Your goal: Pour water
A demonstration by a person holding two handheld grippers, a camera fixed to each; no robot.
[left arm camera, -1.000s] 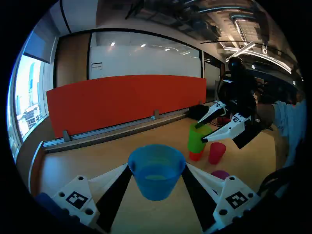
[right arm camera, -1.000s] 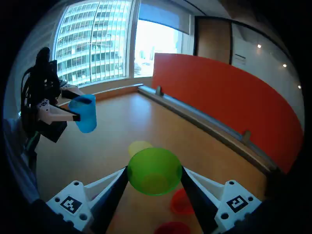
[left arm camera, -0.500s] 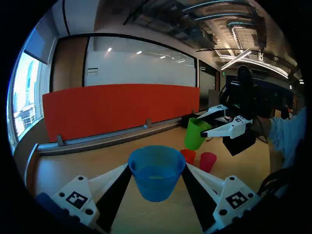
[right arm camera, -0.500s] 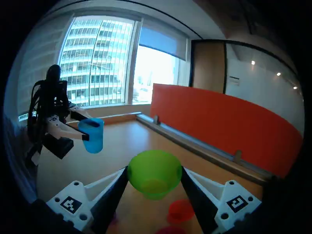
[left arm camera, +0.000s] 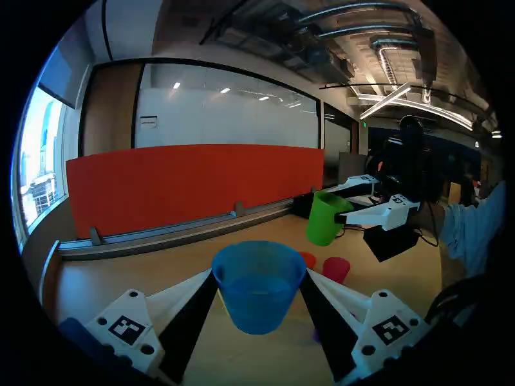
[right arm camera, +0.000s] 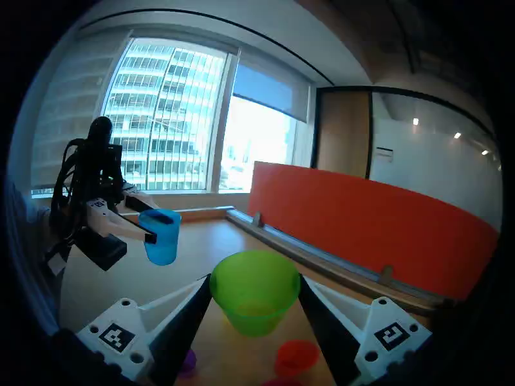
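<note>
Spanning wooden table point(left arm camera: 161, 273), orange partition point(left arm camera: 193, 183), tall windows point(right arm camera: 161, 116)

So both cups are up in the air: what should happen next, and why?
Probably bring the two cups together first. The left tool holds the blue cup, with water in it, upright; the right tool holds the green cup upright, well apart from it. Tilting now would likely spill onto the table.

Orange partition point(left arm camera: 193, 183), tall sunlit windows point(right arm camera: 167, 138), wooden desk point(left arm camera: 161, 257), ceiling pipes point(left arm camera: 360, 32)
</note>
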